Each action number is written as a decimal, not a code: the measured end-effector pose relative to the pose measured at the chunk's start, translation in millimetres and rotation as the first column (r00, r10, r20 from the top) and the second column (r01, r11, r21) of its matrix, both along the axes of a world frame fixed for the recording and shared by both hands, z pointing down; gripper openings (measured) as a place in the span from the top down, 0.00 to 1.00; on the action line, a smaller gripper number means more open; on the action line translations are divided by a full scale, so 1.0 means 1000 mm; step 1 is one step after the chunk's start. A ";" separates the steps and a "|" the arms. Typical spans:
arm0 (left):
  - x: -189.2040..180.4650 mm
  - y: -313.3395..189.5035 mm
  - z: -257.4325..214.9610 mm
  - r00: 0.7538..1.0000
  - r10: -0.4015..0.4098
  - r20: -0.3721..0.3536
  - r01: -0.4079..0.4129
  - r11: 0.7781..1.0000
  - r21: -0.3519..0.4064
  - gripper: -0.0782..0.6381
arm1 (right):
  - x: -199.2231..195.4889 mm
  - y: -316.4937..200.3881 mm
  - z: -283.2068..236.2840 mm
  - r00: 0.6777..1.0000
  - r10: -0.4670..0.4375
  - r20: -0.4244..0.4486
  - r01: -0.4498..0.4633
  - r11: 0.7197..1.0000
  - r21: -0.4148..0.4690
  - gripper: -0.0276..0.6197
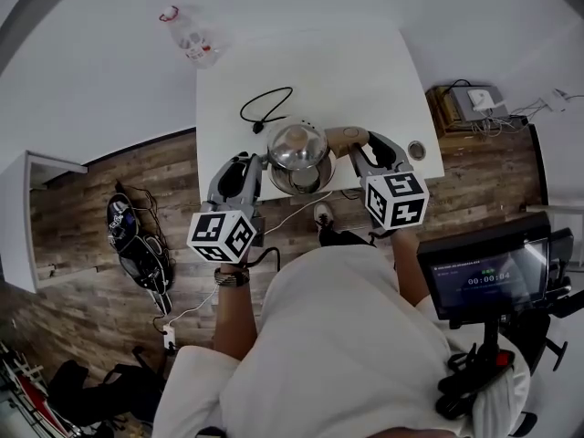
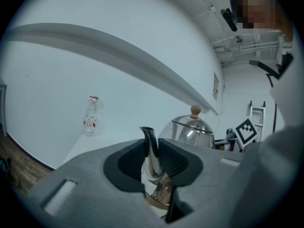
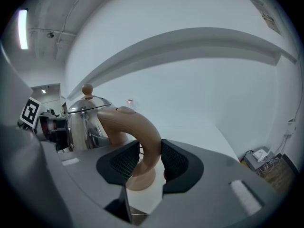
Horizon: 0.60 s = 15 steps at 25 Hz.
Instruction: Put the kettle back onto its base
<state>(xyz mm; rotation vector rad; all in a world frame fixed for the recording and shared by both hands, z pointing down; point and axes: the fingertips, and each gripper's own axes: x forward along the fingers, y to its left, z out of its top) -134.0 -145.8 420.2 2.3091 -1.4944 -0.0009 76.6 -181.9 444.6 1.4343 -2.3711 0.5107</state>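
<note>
Head view | kettle (image 1: 297, 149) spout (image 2: 151, 146) in left tool (image 2: 154, 159) | handle (image 3: 141, 129) in right tool (image 3: 145, 163)

White shirt (image 1: 342, 345), dark wristband (image 1: 231, 277)

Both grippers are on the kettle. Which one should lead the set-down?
Right. The right gripper is clamped on the handle of the kettle, the part built to carry it. The left gripper only pinches the thin spout, which is probably best for steadying.
</note>
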 end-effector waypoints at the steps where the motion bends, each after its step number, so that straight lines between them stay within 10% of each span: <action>1: 0.002 -0.006 0.004 1.000 -0.002 0.003 0.002 1.000 -0.008 0.76 | 0.002 -0.006 0.005 1.000 -0.004 -0.002 0.004 1.000 -0.007 0.73; 15: 0.004 -0.049 0.058 0.997 -0.034 0.069 0.041 0.994 -0.105 0.76 | 0.000 -0.055 0.067 0.996 -0.080 -0.042 0.076 0.993 -0.090 0.73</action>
